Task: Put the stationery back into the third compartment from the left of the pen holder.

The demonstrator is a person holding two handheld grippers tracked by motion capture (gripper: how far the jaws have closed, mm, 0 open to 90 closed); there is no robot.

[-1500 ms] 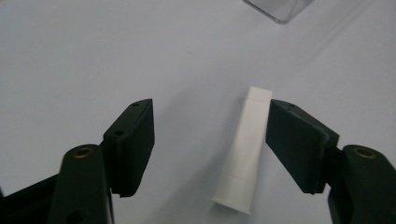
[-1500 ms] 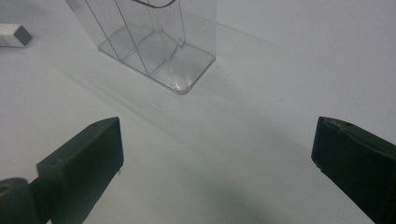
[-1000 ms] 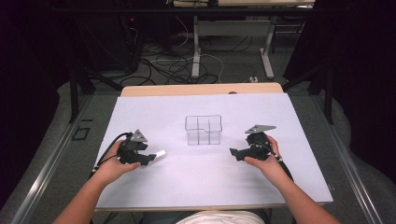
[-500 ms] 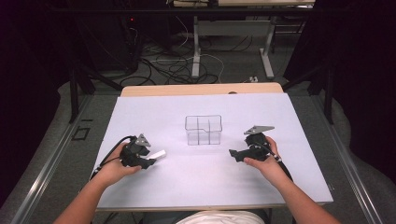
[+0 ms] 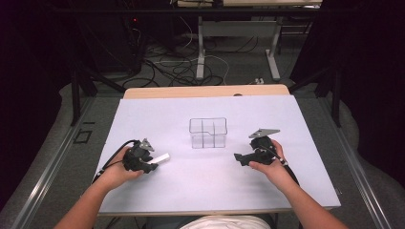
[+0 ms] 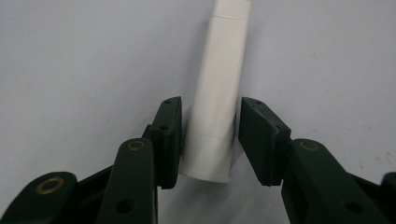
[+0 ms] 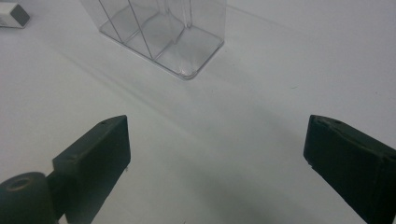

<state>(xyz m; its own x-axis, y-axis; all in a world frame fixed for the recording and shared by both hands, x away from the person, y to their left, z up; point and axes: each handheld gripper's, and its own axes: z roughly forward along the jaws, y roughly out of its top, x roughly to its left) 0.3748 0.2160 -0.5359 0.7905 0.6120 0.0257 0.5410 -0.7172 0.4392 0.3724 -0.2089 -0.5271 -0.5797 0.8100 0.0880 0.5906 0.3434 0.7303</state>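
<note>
The left gripper [image 6: 208, 140] is straddling the white tube [image 6: 217, 93], jaws not yet pinching it, its long axis pointing straight ahead; the right gripper [image 7: 217, 154] is gaping wide, holding nothing.

I am resting my left gripper [image 5: 152, 164] low over the table, jaws parted narrowly, pointing right. I am holding my right gripper [image 5: 240, 159] low too, jaws spread wide, pointing left. Both forearms are entering from below.
</note>
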